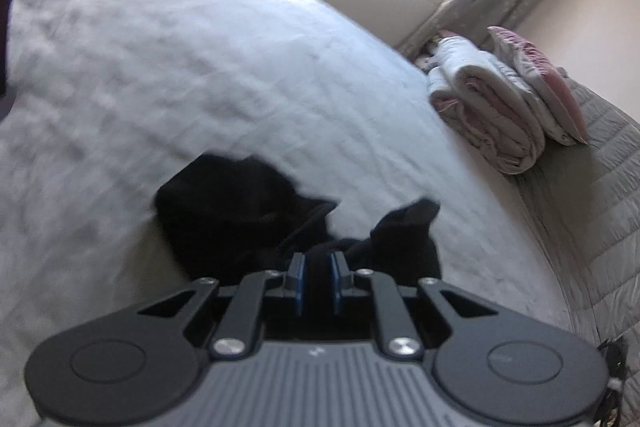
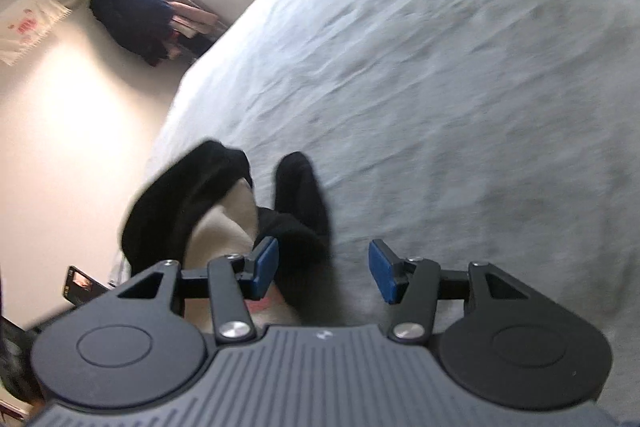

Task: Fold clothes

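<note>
A black garment [image 1: 224, 211] lies bunched on the pale grey bed sheet [image 1: 240, 67], near the bed's edge. My left gripper [image 1: 317, 263] is shut on a fold of it, and dark cloth fills the narrow gap between the blue pads [image 1: 298, 283]. In the right wrist view the same black garment [image 2: 296, 211] rises in two humps over the sheet [image 2: 440, 107]. My right gripper [image 2: 324, 269] stands open just above it. The cloth reaches in beside the left pad [image 2: 266, 267], while the other pad hangs over bare sheet.
Folded pink and white quilts [image 1: 492, 107] and a pink pillow [image 1: 536, 75] are stacked against the quilted headboard [image 1: 600, 187]. A dark blue heap of clothes [image 2: 132, 15] lies on the floor under the window. A phone [image 2: 80, 285] sits by the bed edge.
</note>
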The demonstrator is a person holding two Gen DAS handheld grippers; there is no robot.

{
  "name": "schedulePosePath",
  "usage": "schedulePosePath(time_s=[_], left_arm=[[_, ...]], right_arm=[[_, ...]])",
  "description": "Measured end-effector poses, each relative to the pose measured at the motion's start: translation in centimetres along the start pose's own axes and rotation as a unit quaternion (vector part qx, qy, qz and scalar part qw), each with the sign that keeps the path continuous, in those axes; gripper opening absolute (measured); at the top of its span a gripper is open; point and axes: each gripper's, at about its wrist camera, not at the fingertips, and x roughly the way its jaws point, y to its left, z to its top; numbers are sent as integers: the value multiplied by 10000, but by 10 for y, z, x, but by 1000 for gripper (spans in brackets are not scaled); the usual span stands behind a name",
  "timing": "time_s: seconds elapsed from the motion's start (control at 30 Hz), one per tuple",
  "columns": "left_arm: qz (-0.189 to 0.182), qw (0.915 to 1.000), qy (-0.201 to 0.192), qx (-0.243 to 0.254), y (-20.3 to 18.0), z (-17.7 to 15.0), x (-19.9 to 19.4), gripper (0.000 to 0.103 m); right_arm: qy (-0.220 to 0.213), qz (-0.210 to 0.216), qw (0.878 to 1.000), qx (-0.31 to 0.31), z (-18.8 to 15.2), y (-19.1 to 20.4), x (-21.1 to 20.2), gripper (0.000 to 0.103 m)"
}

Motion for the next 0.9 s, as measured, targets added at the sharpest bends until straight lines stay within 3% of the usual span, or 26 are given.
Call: schedulePosePath(time_s=[0.17,0.23,0.27,0.37,0.63,0.77,0.9], left_arm=[[-143,9996,155,-194,17,-1,-1,13],[-166,9993,193,-259,24,-1,-1,13],[-165,9992,201,-289,26,-1,-1,13],[-232,9987,194,-405,31,1,-3,12],[-716,9960,-274,-464,25,9,-21,12],[-1072,9927,-491,-271,13,10,-31,12],[-1388,9891,-471,99,-2,4,-31,12]], right_arm=[[-110,-7,9999,-58,-9,8,27,55],[-190,50,9997,-140,-11,12,36,43],[-171,121,9996,-194,-13,14,40,25],[-332,55,9989,-315,-18,17,41,14],[-1542,-59,9869,-474,6,30,-21,10],[-2034,-31,9755,-839,9,45,-57,10],[-2389,-25,9648,-1097,8,54,-85,10]])
